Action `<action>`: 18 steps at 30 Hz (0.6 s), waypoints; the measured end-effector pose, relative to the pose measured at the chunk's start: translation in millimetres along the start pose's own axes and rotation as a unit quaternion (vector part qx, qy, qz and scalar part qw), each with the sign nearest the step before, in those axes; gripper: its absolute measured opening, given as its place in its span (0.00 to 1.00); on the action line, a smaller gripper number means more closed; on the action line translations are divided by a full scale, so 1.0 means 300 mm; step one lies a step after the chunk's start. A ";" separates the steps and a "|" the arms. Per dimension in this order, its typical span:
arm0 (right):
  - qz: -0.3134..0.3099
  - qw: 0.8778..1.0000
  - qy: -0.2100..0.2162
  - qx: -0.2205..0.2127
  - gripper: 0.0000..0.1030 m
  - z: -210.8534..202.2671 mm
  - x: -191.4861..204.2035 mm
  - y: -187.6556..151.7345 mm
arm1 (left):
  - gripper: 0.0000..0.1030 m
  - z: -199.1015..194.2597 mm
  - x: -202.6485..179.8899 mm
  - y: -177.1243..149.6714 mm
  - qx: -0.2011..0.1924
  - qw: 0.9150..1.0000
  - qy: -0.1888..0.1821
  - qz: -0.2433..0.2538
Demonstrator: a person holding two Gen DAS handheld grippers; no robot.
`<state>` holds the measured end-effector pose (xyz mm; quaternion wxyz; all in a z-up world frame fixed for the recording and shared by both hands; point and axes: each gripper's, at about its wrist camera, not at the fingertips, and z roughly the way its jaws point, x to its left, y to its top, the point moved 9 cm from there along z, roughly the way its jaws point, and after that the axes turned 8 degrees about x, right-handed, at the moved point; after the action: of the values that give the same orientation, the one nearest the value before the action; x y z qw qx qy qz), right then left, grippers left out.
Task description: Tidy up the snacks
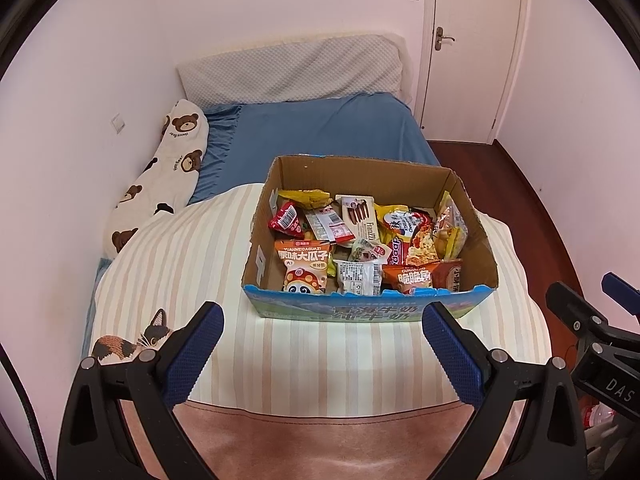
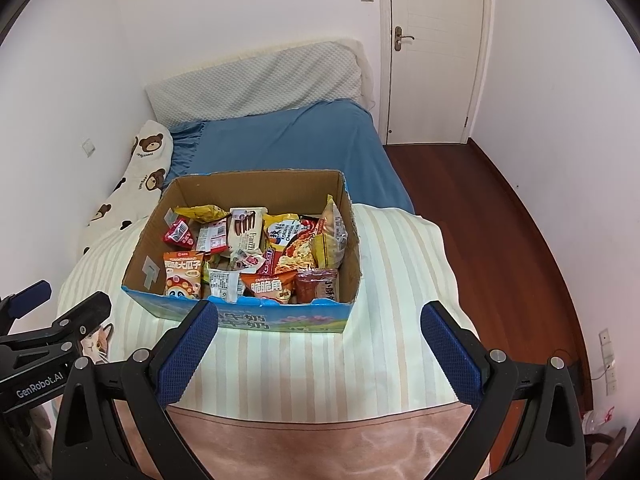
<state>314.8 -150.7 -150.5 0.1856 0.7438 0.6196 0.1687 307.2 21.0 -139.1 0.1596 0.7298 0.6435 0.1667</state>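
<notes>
Low in the frame, the left gripper (image 1: 322,330) and right gripper (image 2: 318,330) gape wide, holding nothing. The snacks (image 1: 360,240) all sit jumbled in the cardboard box (image 1: 368,312) at centre frame on the bed (image 1: 320,128); judging by this, either packing is finished or sorting hasn't begun.

Home bedroom, bed (image 1: 320,128), pillow (image 1: 288,68), door (image 1: 472,40)

One cardboard box (image 1: 472,240); roughly a dozen snack packets (image 1: 304,266) inside. Two pillows (image 1: 288,68). One door (image 1: 476,40).
</notes>
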 end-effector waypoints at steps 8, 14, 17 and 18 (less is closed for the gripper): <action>0.000 1.000 0.001 -0.003 1.00 -0.006 0.010 0.006 | 0.99 -0.007 -0.004 0.007 -0.003 1.000 0.000 0.001; -0.001 1.000 0.002 -0.003 1.00 -0.006 0.011 0.009 | 0.99 -0.009 -0.006 0.009 -0.004 1.000 0.000 0.002; 0.000 1.000 0.004 -0.003 1.00 -0.007 0.012 0.009 | 0.99 -0.009 -0.006 0.009 -0.005 1.000 0.001 0.002; -0.001 1.000 0.004 -0.003 1.00 -0.008 0.013 0.010 | 0.99 -0.009 -0.007 0.010 -0.004 1.000 0.001 0.001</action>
<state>317.1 -147.3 -146.9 0.1853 0.7423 0.6202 0.1731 308.4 18.7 -135.6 0.1619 0.7298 0.6420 0.1705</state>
